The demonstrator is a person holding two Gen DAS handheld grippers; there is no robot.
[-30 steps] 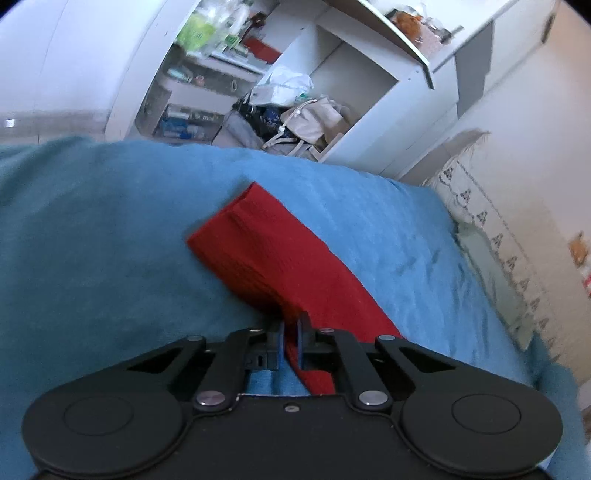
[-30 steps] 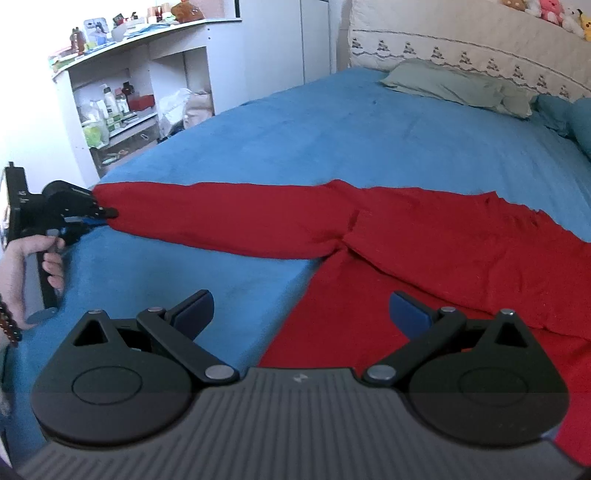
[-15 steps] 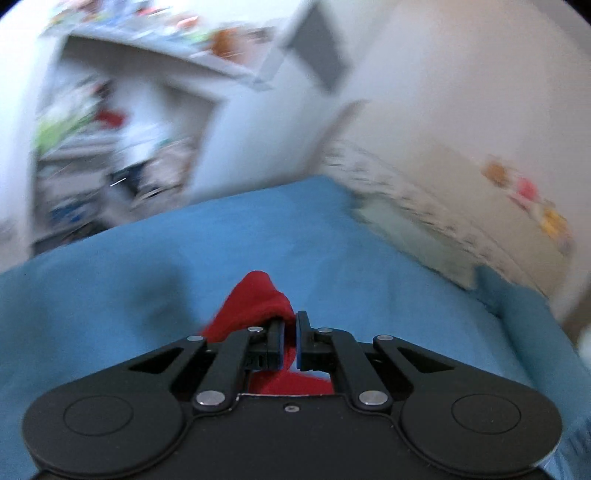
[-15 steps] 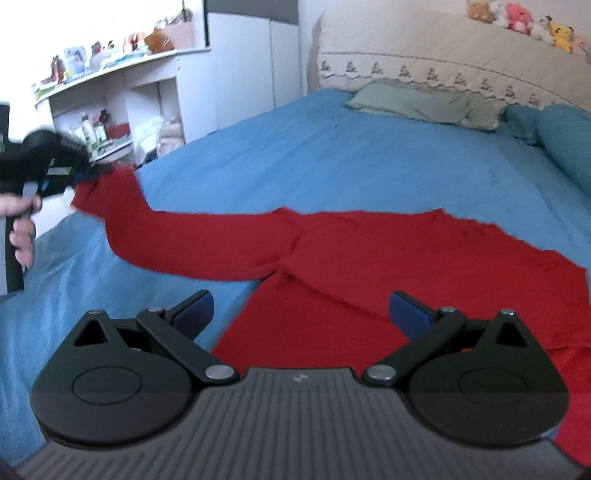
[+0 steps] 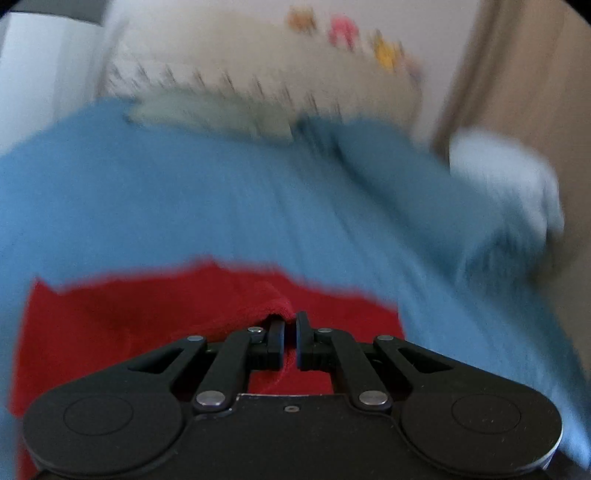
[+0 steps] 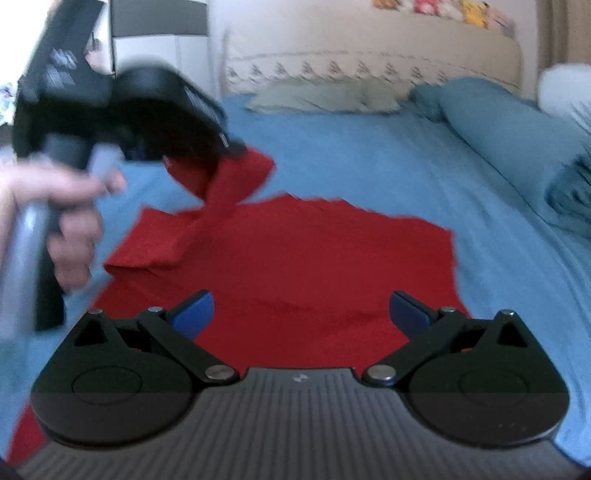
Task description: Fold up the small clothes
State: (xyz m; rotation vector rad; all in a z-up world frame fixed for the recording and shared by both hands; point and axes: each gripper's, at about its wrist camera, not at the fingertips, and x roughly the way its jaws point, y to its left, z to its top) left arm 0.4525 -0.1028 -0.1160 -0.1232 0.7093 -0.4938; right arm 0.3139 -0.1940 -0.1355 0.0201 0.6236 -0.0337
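Headboard toys (image 5: 343,27) blurred, maybe plush; L hand (image 6: 55,221) smeared.

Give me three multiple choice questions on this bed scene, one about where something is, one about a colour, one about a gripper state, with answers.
1. Where does the red garment lie?
A. on the blue bedspread
B. on a shelf
C. on the floor

2. What colour are the right gripper pads?
A. red
B. blue
C. white

3. How stands the left gripper?
A. wide open
B. shut on the garment's sleeve
C. out of view

Answers: 1 A, cloth spreads over the bedspread. 2 B, both pads show blue. 3 B, jaws pinch red fabric.
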